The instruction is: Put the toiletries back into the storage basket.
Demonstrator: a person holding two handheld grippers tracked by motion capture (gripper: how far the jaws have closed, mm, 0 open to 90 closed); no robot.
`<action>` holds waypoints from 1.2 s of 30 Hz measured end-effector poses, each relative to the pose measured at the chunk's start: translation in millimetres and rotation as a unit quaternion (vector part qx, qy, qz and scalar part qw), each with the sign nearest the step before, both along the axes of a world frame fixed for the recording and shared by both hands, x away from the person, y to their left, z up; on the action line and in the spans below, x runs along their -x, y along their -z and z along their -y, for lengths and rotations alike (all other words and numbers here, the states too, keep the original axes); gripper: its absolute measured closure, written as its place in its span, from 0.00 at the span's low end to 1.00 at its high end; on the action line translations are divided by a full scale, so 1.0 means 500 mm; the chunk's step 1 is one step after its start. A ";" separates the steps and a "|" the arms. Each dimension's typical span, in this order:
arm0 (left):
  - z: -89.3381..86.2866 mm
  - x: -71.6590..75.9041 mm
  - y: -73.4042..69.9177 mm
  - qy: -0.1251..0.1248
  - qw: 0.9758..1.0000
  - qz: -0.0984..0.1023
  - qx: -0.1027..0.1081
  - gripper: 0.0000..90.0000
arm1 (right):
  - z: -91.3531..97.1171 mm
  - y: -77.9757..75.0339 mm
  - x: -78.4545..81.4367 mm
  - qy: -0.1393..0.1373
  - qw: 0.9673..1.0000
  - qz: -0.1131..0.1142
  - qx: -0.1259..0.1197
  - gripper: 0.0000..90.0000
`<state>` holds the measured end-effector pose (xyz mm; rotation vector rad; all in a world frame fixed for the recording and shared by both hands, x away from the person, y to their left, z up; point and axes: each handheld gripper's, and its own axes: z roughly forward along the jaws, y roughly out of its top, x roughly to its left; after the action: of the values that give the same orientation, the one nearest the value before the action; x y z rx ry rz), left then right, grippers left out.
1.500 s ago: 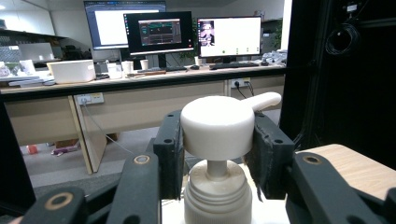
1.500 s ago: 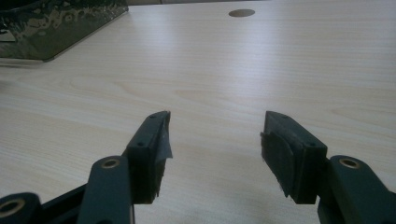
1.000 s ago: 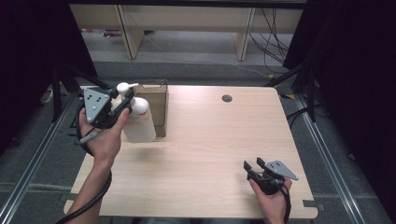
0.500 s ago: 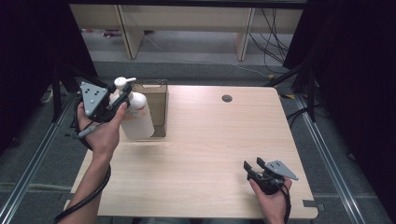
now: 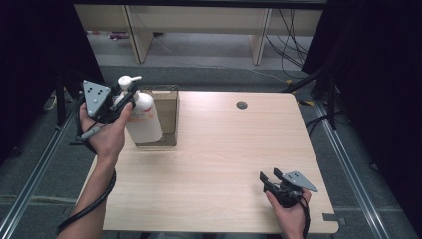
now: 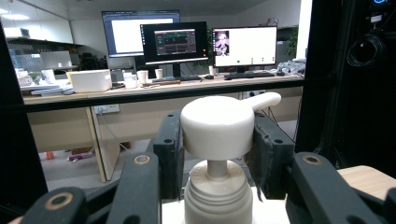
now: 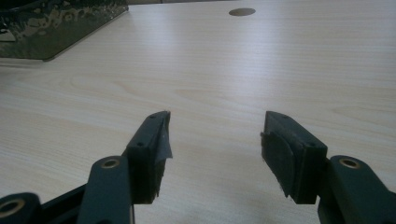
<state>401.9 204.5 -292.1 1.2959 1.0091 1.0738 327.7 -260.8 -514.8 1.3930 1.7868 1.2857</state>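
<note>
While the left gripper [image 5: 127,98] holds the bottle [image 5: 143,119] by its neck, just under the pump head, the bottle stands upright at the left edge of the table [image 5: 224,164], in front of an open box [image 5: 166,117]. The box sits at the back left of the table, and the bottle covers part of its front. What is inside the box I cannot tell; from above its inside looks brown and nothing can be made out in it. The bottle is white and opaque, so its content is hidden.

Compared with one second ago, the bottle is a little higher in the high view, its base looks raised from the wood, and the left hand [image 5: 107,137] is raised with it. The right gripper [image 5: 268,180] has stayed at the near right corner.

The left gripper view shows what the high view does not: the two pads [image 6: 169,149] press on both sides of the neck, under the pump head [image 6: 218,126] with its spout to the right, and desks with monitors [image 6: 187,42] stand behind. The right gripper view shows the right jaws wide apart with nothing between them, low over bare wood, and a round hole [image 7: 242,11] far ahead in the table.
</note>
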 end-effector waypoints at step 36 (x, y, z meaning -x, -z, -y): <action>-0.014 -0.083 -0.012 -0.002 1.000 0.000 -0.001 0.66 | 0.002 -0.002 -0.001 0.003 1.000 -0.002 0.006 0.47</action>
<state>443.3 211.6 -285.9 1.2959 1.0104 1.0782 328.1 -261.8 -514.0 1.3947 1.7899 1.2689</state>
